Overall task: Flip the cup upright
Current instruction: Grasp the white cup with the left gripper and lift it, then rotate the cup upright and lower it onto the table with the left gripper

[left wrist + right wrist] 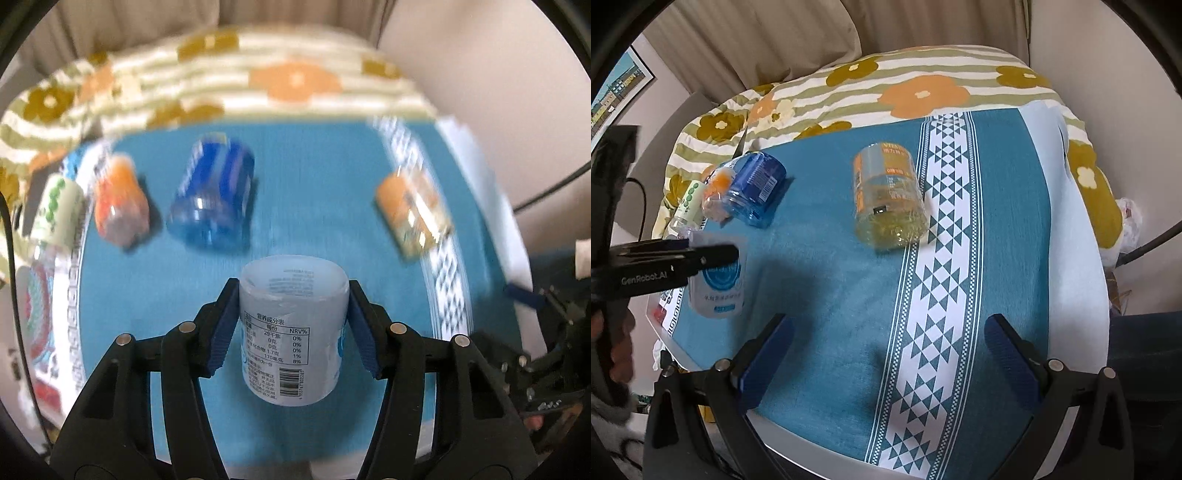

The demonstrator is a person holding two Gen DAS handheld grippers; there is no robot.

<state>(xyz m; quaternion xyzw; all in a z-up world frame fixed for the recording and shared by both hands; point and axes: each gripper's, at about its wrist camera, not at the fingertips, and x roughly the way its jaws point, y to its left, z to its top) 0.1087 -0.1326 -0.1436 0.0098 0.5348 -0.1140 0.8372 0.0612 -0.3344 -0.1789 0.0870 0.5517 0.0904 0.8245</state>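
Observation:
My left gripper (293, 325) is shut on a frosted white cup (293, 332) with a printed nutrition label, held above the blue tablecloth (314, 177). The same cup (718, 284) shows in the right wrist view at the left, clamped by the left gripper (690, 254). My right gripper (888, 354) is open and empty over the near part of the cloth. A yellow-orange cup (888, 195) lies on its side mid-table. A blue cup (757, 188) and a small orange cup (718, 195) lie at the back left.
A white bottle with green dots (687, 205) lies at the table's left edge. A white patterned band (942, 258) runs down the cloth. A flowered blanket (916, 92) lies behind the table. The left wrist view is motion-blurred.

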